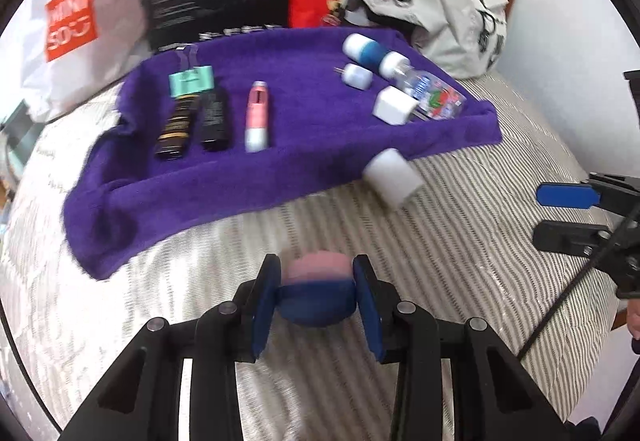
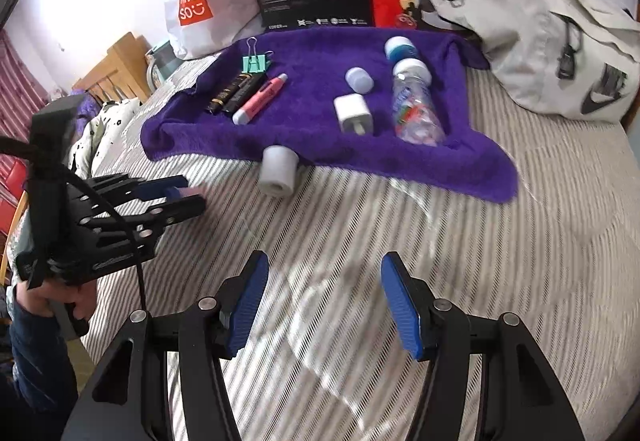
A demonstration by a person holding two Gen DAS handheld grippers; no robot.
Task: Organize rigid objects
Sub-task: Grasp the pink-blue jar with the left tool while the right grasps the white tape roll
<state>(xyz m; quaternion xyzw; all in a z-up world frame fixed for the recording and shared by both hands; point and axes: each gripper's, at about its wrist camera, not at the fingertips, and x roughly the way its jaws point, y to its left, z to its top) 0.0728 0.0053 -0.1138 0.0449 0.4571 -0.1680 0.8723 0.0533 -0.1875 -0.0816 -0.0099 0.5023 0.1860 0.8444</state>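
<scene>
The towel (image 2: 304, 121) is lying on the bed (image 2: 440, 261), carrying the charger (image 2: 354, 113) left of the bottle (image 2: 416, 109); the backpack (image 2: 540, 33) is sitting behind-right.

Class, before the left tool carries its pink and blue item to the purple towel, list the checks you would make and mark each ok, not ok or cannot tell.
1. Left tool shut on pink and blue item: ok.
2. Right tool open and holding nothing: ok.
3. Free space on purple towel front: ok.
4. White cylinder on the towel: not ok, it lies at its edge on the bedding.
5. Grip firmness: cannot tell.
</scene>
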